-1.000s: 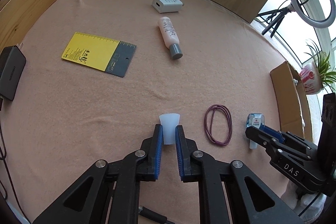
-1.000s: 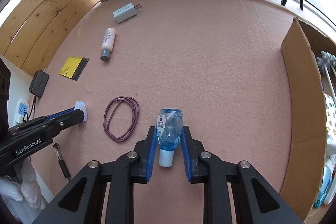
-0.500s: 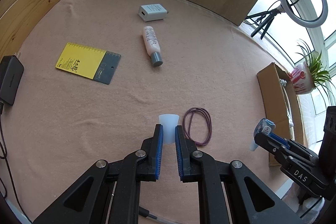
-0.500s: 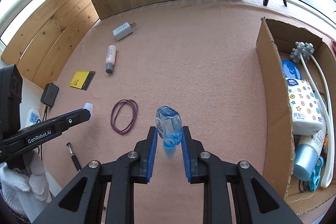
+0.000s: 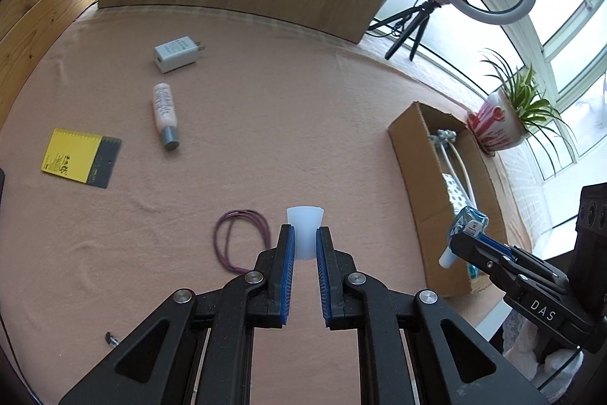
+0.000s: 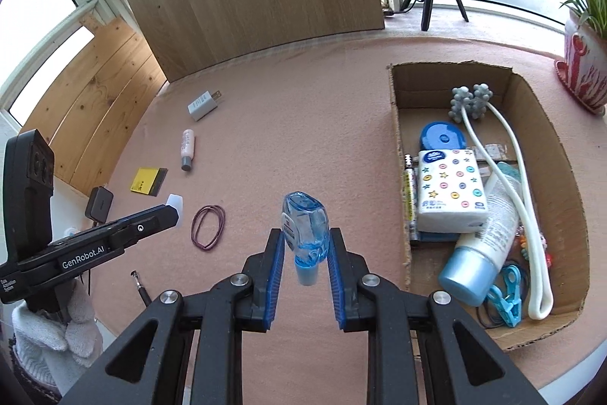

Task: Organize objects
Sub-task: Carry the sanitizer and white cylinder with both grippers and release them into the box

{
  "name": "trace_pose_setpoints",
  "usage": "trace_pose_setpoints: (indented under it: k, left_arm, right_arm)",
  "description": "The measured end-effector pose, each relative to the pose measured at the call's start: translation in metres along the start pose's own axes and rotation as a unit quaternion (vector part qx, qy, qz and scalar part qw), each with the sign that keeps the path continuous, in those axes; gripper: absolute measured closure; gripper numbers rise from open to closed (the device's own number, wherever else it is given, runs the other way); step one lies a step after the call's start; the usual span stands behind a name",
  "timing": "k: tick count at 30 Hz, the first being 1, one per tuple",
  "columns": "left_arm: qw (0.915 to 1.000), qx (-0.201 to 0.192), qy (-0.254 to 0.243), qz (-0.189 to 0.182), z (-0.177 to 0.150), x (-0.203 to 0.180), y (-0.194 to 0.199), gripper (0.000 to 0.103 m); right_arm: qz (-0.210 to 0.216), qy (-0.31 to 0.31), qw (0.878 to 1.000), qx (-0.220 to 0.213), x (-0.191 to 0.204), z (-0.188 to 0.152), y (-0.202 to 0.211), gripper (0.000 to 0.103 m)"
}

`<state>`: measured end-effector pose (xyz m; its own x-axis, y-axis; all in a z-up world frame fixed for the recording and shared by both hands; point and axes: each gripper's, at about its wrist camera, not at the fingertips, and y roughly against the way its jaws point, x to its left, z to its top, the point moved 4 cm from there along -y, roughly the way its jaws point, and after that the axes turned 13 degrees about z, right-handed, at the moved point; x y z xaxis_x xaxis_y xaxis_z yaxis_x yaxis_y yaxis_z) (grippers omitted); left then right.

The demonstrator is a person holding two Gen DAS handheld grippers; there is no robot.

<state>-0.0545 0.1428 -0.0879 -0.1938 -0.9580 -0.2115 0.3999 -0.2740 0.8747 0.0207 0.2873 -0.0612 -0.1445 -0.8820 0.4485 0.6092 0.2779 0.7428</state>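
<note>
The left tool was clamped on a small white cap, held above the pink table just right of the purple band. The right tool pinched a clear blue bottle, its neck pointing down, in the air left of the box. The box held a tissue pack, a tube, a blue clip and a white massager. A charger, a pink bottle and a yellow card lay on the table, well apart from the box.
</note>
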Motion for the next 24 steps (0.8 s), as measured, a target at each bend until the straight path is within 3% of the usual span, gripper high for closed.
trace_pose_setpoints:
  k: [12,24]
  left_arm:
    - [0.9958,0.004,-0.07,-0.059,-0.002,-0.1,-0.005,0.091]
    - [0.9835,0.022,-0.149,-0.099,-0.023,-0.191,-0.016,0.091]
  right_arm:
    - [-0.047,-0.052,0.996,-0.05,-0.058,-0.006,0.061,0.082]
    - [-0.078,-0.102,0.989,-0.072,-0.11,-0.02,0.094,0.082]
